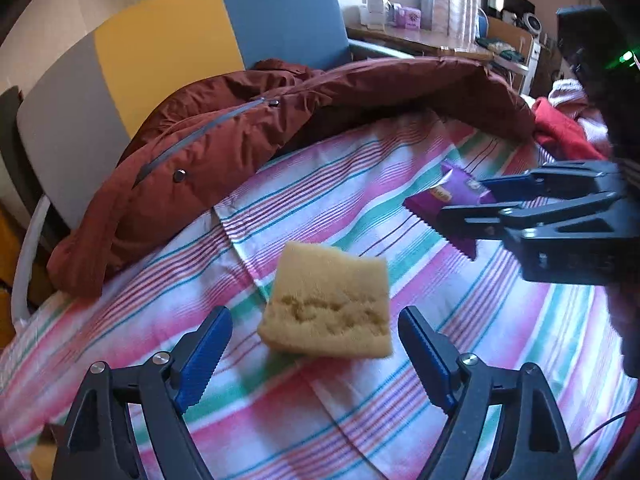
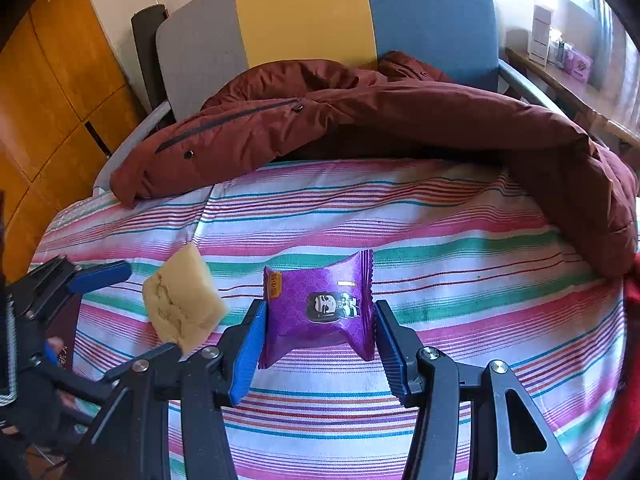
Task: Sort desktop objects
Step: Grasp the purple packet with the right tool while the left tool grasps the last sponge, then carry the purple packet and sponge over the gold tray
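A tan sponge block (image 1: 330, 306) lies on the striped bedsheet (image 1: 304, 208), just ahead of my left gripper (image 1: 316, 340), which is open with a finger on each side and touches nothing. It also shows in the right wrist view (image 2: 180, 304). My right gripper (image 2: 320, 320) is shut on a purple snack packet (image 2: 320, 308), its blue pads pressing both side edges. In the left wrist view the right gripper (image 1: 460, 204) comes in from the right with the packet (image 1: 452, 194) in it.
A dark red padded jacket (image 2: 360, 120) lies across the far side of the bed, curling down the right side. Behind it stands a grey, yellow and blue headboard (image 2: 304, 16). A red cloth (image 1: 560, 132) lies at the right edge. The bedsheet (image 2: 440, 248) also shows.
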### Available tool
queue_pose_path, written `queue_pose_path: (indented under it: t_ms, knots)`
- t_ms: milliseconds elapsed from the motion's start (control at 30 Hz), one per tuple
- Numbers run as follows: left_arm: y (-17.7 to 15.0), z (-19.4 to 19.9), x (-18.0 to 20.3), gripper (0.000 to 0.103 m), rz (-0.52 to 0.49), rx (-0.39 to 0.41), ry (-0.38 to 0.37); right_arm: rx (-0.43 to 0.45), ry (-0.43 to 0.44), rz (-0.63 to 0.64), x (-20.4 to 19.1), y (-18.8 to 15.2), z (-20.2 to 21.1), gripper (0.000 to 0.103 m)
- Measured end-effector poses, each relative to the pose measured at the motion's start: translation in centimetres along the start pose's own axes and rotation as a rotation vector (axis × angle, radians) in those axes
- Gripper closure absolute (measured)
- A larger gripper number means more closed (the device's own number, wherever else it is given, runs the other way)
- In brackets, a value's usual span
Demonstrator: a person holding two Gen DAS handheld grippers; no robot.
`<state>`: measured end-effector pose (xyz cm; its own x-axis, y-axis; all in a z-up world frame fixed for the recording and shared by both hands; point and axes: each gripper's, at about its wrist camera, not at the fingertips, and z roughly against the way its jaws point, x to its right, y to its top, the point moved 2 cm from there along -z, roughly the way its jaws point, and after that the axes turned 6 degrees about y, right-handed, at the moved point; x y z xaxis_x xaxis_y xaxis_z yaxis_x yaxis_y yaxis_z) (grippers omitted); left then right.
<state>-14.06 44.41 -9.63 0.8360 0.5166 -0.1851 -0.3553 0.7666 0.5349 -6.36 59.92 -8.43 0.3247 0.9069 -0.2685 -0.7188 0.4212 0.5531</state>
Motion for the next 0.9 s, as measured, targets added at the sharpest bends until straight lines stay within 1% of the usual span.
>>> queue_pose_path:
  t_ms: [100, 167, 200, 233, 267, 300, 367, 467, 533, 567, 633, 767, 900]
  knots:
    - [0.3, -1.1, -0.2, 0.016, 0.007, -0.013, -0.008, 0.001, 0.001, -0.001, 0.0, 0.0, 0.0, 0.049]
    - [0.4, -1.7, -0.2, 0.016, 0.01, -0.03, -0.029, 0.001, 0.004, -0.004, 0.0, 0.1, 0.0, 0.049]
    - [0.4, -1.9, -0.1, 0.018, 0.008, -0.029, -0.033, 0.001, 0.004, -0.004, 0.0, 0.1, 0.0, 0.049]
    - [0.3, -2.1, 0.0, 0.022, 0.005, -0.032, -0.039, 0.001, 0.003, -0.002, 0.0, 0.1, -0.1, 0.049]
    - [0.3, -2.4, 0.0, 0.034, 0.008, -0.036, -0.048, 0.001, 0.003, -0.002, 0.0, 0.1, -0.1, 0.049]
    - [0.1, -2.6, -0.1, 0.034, 0.029, -0.043, -0.062, 0.0, 0.001, -0.001, 0.0, 0.0, -0.1, 0.049]
    - [-0.1, -2.3, -0.3, 0.035, 0.056, -0.031, -0.069, -0.004, -0.001, 0.004, 0.0, 0.0, -0.2, 0.049]
    - [-0.6, -1.8, -0.7, 0.037, 0.102, -0.033, -0.063, -0.014, -0.004, 0.013, -0.1, -0.2, -0.5, 0.049]
    - [-1.2, -1.2, -0.7, 0.037, 0.121, -0.038, -0.045, -0.02, -0.002, 0.016, -0.2, -0.3, -0.7, 0.049]
    - [-1.6, -0.8, -0.7, 0.037, 0.125, -0.04, -0.024, -0.024, 0.0, 0.021, -0.4, -0.4, -0.8, 0.049]
    - [-2.1, 0.2, -0.5, 0.037, 0.136, -0.027, 0.003, -0.031, 0.008, 0.033, -0.8, -0.5, -1.0, 0.049]
    - [-3.5, 3.2, -0.5, 0.037, 0.19, 0.018, 0.022, -0.05, 0.02, 0.058, -1.6, -0.9, -1.5, 0.049]
    - [-5.0, 6.6, -0.6, 0.037, 0.24, 0.07, 0.036, -0.067, 0.053, 0.095, -2.8, -1.4, -2.1, 0.049]
